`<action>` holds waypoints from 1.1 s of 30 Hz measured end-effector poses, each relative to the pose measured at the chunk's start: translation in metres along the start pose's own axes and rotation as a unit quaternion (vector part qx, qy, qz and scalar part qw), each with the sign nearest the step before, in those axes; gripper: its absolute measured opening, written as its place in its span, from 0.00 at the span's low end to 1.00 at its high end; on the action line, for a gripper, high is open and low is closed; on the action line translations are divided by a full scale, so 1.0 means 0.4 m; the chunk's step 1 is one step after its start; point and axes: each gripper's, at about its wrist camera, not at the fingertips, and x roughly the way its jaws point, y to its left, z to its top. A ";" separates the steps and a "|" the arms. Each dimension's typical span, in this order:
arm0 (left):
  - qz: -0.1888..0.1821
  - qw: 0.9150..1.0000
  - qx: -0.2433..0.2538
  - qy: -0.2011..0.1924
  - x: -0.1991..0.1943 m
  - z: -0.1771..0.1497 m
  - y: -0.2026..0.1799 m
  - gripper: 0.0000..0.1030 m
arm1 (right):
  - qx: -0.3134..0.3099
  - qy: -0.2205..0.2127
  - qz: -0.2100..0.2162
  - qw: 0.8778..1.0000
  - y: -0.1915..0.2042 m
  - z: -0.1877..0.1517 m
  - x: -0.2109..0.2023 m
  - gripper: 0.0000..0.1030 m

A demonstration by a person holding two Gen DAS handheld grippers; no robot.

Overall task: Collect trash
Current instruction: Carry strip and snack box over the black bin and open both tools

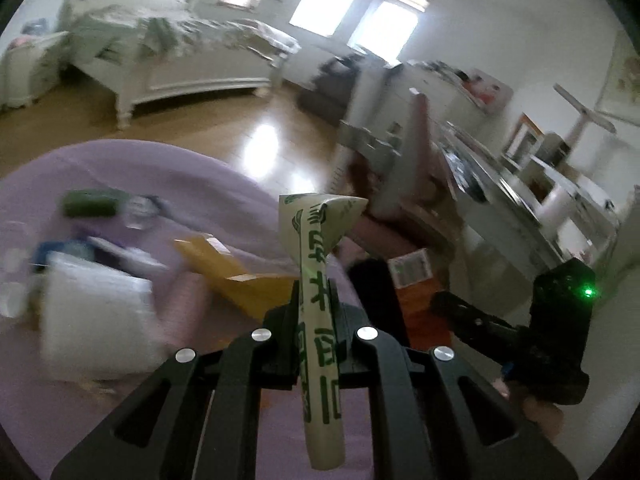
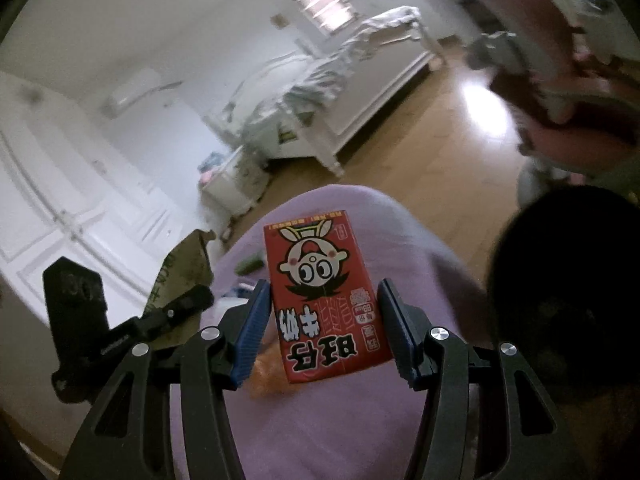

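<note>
Red milk carton (image 2: 326,300) lengthwise between jaws, top pointing away

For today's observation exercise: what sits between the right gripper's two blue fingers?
A red milk carton, held upright between the blue fingers, shown in the right wrist view.

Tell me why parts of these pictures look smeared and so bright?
Left wrist view: motion blur smears the items on the purple cloth, the held green-printed bag stays sharp, windows blow out, floor glares. Right wrist view: red milk carton sharp, background bed soft, fisheye-curved.
</note>
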 end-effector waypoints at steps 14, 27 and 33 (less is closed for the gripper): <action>-0.074 0.989 0.070 0.104 0.313 -0.075 -0.258 0.11 | 0.099 -0.037 -0.070 0.992 -0.310 -0.032 -0.168 0.53; -0.068 0.980 0.087 0.164 0.481 -0.113 -0.309 0.11 | 0.164 -0.026 -0.092 0.982 -0.451 -0.045 -0.130 0.53; -0.053 0.980 0.082 0.174 0.518 -0.112 -0.305 0.19 | 0.183 -0.023 -0.093 0.979 -0.487 -0.043 -0.129 0.56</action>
